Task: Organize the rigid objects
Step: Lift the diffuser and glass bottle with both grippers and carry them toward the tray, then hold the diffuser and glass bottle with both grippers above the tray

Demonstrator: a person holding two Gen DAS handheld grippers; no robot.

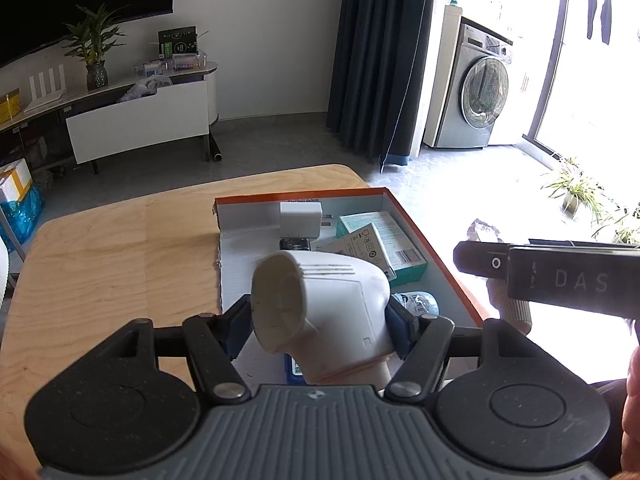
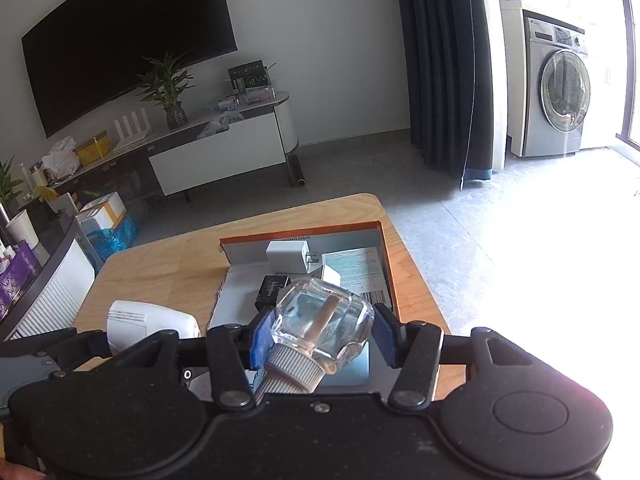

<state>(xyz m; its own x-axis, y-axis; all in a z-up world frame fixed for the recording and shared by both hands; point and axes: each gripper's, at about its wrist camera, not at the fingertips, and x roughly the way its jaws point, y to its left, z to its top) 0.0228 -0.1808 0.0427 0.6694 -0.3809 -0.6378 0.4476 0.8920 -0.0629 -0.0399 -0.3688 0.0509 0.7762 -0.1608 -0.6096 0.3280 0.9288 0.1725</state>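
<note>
My left gripper (image 1: 320,330) is shut on a white plastic device (image 1: 332,304) with a round cream end, held above the near part of an orange-rimmed cardboard box (image 1: 424,224). My right gripper (image 2: 324,336) is shut on a clear glass bottle (image 2: 324,316) with a ribbed white cap and a wick inside, above the same box (image 2: 386,264). Inside the box lie a white charger (image 1: 300,216), a black item (image 1: 294,245), and teal and white cartons (image 1: 384,240). The right gripper's side shows at the right of the left wrist view (image 1: 560,276). The white device shows at the left of the right wrist view (image 2: 148,322).
The box sits on a light wooden table (image 1: 112,248) with rounded far corners. Beyond it are grey floor, a TV cabinet (image 1: 136,124), a dark curtain (image 1: 380,60), a washing machine (image 1: 476,92) and potted plants (image 1: 580,188) at the bright window.
</note>
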